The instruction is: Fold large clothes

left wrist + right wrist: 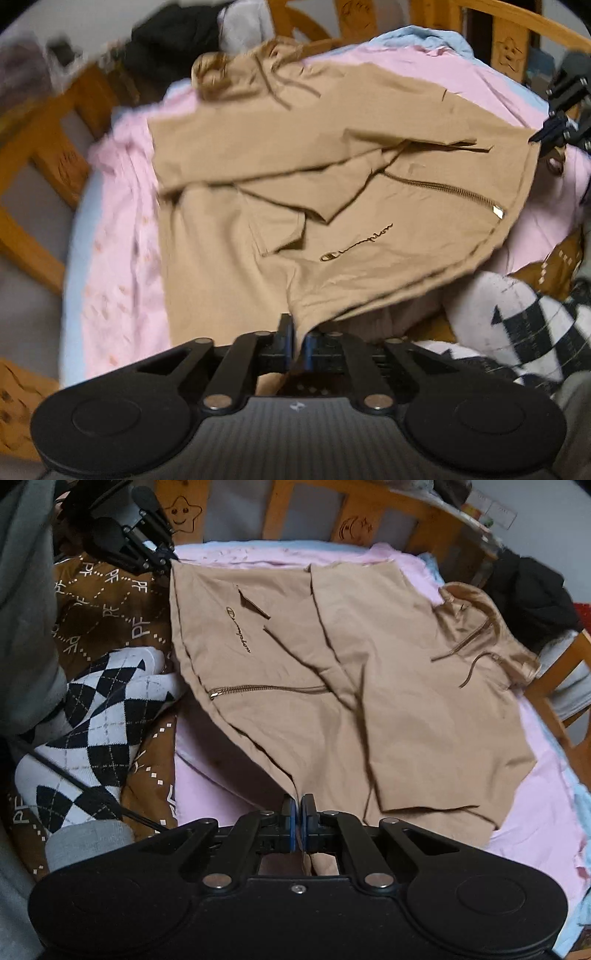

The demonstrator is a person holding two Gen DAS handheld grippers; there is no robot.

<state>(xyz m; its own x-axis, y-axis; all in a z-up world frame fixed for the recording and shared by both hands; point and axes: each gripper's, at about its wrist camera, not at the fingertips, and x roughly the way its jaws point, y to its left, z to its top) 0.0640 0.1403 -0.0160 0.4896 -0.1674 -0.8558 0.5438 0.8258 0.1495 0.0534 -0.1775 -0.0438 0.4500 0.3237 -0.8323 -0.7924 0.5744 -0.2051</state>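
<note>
A tan hooded jacket (295, 177) with a zip and a script logo lies on a pink sheet (122, 236), sleeves folded over its front. It also shows in the right wrist view (369, 686). My left gripper (298, 339) is shut on one corner of the jacket's hem, lifting it slightly. My right gripper (297, 812) is shut on the other hem corner. Each gripper shows in the other's view, the right one (543, 134) and the left one (166, 559), both at a jacket corner. The hood (491, 635) lies at the far end.
A wooden crib rail (354, 513) rings the bed. A brown patterned blanket (110, 602) and a black-and-white argyle garment (99, 709) lie beside the jacket's hem. A black garment (532, 590) hangs on the rail near the hood.
</note>
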